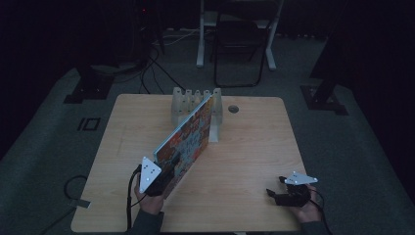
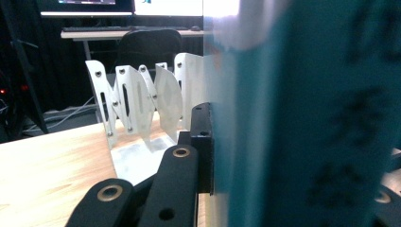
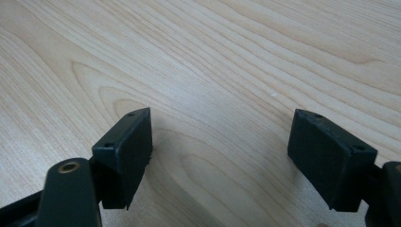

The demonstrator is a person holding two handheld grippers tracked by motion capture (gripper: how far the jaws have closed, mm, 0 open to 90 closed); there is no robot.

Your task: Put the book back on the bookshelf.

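The high view is dim and murky, its far edge nearly black. The left gripper view has the book (image 2: 302, 118) blurred up close, glare whitening its top. The right gripper view is bright, the table (image 3: 198, 56) sharp, soft shadows beneath the jaws

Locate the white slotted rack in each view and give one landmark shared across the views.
High view: white rack at the table's far edge, centre, behind the colourful book.
Left gripper view: rack left of centre, beside the teal book edge.
Right gripper view: not in it.
Shared landmark: the wooden table.
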